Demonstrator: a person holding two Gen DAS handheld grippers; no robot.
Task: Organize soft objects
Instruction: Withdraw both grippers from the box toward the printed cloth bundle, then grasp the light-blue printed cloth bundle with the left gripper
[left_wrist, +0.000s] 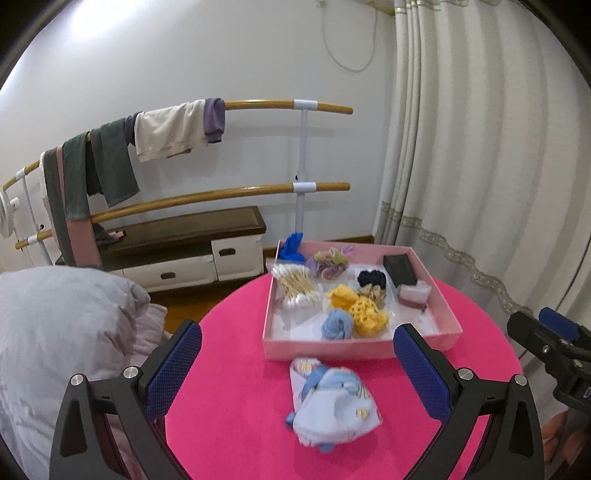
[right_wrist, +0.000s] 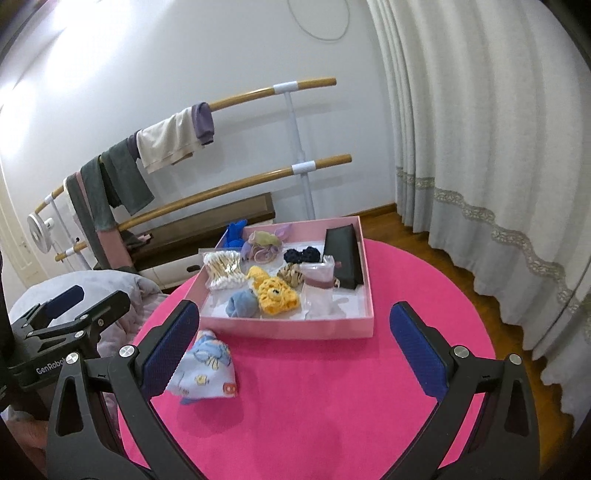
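A light blue patterned cloth bundle (left_wrist: 332, 402) lies on the round pink table (left_wrist: 240, 369), just in front of a shallow pink box (left_wrist: 325, 349). The box holds a blue cloth ball (left_wrist: 334, 323), yellow crocheted pieces (left_wrist: 365, 312), scrunchies, cotton swabs (left_wrist: 295, 284) and a black case (left_wrist: 399, 269). My left gripper (left_wrist: 297, 369) is open, above the table, with the bundle between and below its fingers. My right gripper (right_wrist: 295, 350) is open and empty over the table; the bundle (right_wrist: 207, 369) lies by its left finger, the box (right_wrist: 295, 328) ahead.
A grey padded quilt (left_wrist: 62, 332) sits left of the table. Behind stand a wooden double rail with hanging clothes (left_wrist: 166, 133), a low bench with drawers (left_wrist: 192, 251) and long white curtains (left_wrist: 480, 184). Each gripper shows at the edge of the other's view.
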